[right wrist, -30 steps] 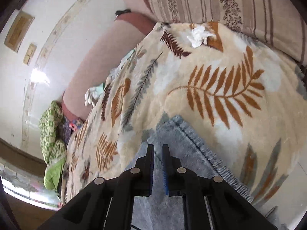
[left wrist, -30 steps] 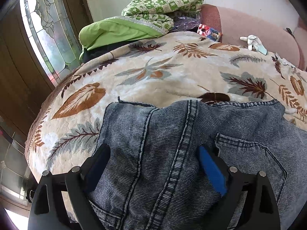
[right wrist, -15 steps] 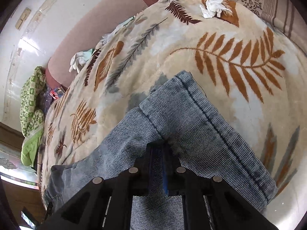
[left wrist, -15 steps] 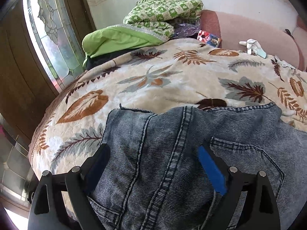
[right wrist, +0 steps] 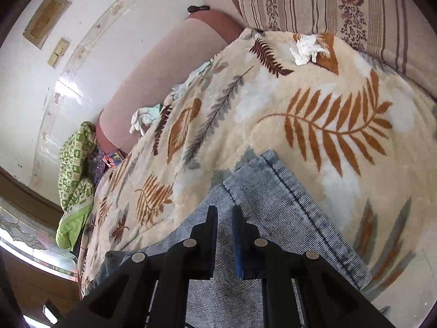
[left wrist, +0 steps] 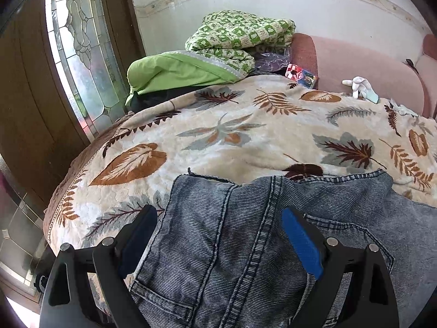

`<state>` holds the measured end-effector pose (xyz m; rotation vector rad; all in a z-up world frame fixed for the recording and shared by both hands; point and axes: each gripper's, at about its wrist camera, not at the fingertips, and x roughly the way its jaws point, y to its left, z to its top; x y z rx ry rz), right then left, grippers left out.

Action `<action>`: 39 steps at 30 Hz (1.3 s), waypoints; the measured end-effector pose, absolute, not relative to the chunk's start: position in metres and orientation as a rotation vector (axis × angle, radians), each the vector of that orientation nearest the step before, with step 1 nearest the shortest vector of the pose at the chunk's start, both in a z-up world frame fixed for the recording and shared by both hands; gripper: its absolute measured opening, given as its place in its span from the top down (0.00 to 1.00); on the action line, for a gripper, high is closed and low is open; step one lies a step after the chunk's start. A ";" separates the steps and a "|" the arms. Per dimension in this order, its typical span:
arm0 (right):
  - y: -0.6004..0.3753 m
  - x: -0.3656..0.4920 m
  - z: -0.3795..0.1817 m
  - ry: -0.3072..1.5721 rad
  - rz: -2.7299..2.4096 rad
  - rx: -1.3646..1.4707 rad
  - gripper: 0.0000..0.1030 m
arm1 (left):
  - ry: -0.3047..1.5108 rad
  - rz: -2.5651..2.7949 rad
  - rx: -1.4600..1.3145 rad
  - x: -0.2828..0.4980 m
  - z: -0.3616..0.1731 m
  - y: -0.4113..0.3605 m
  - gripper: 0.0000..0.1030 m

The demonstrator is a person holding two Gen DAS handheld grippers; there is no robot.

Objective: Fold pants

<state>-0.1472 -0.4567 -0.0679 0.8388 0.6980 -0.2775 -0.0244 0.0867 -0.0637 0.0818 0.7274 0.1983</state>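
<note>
The leaf-print blanket [left wrist: 245,136] takes up most of both views, cream plush with brown, rust and grey leaves, spread over the whole bed. On it lie the pants [left wrist: 232,246]: blue-grey washed denim with fine vertical ribbing, filling the lower middle and lower right of my left view. Here I see the seat side, with a thick double-stitched seam running up the centre, a back pocket at lower left and another at right, and the waistband edge curving across the top. In my right view the leg end of the pants [right wrist: 286,205] runs from the lower centre toward the middle of the frame, its hem stitched and lying flat on the blanket.

At the top of my left view a green quilt [left wrist: 218,52] is piled against the white wall. A white glove [left wrist: 357,87] lies at the upper right beside the pink headboard [left wrist: 368,68]. A crumpled tissue [right wrist: 306,49] sits in the upper right of my right view.

My left gripper [left wrist: 218,235] stands spread wide above the denim, one finger at each side of the centre seam, pinching nothing. My right gripper [right wrist: 224,235] is pressed nearly together, and a fold of the leg denim is nipped between the pads.
</note>
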 end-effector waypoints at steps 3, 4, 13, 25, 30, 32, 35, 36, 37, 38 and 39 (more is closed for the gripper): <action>-0.461 -0.159 -0.058 0.657 -0.289 0.823 0.88 | 0.738 0.208 0.045 -0.021 -0.062 0.099 0.09; -0.462 -0.163 -0.056 0.650 -0.291 0.821 0.87 | 0.745 0.214 0.030 -0.020 -0.062 0.104 0.09; -0.472 -0.192 -0.050 0.686 -0.246 0.815 0.83 | 0.776 0.303 -0.033 -0.016 -0.064 0.148 0.09; -0.480 -0.215 -0.042 0.685 -0.243 0.824 0.77 | 0.793 0.172 0.052 -0.017 -0.062 0.100 0.09; -0.493 -0.239 -0.054 0.714 -0.216 0.925 0.77 | 0.781 0.018 0.168 -0.024 -0.054 0.038 0.09; -0.497 -0.248 -0.060 0.706 -0.184 1.001 0.73 | 0.778 -0.050 0.207 -0.025 -0.050 0.009 0.09; -0.493 -0.254 -0.066 0.701 -0.146 1.084 0.40 | 0.779 -0.166 0.251 -0.031 -0.046 -0.033 0.09; -0.490 -0.255 -0.067 0.695 -0.143 1.094 0.36 | 0.781 -0.201 0.269 -0.033 -0.045 -0.048 0.09; -0.487 -0.256 -0.068 0.692 -0.134 1.102 0.36 | 0.783 -0.236 0.290 -0.035 -0.046 -0.063 0.09; -0.483 -0.254 -0.072 0.711 -0.127 1.107 0.36 | 0.790 -0.270 0.308 -0.037 -0.048 -0.077 0.09; -0.480 -0.252 -0.076 0.738 -0.127 1.110 0.36 | 0.799 -0.296 0.324 -0.039 -0.051 -0.089 0.09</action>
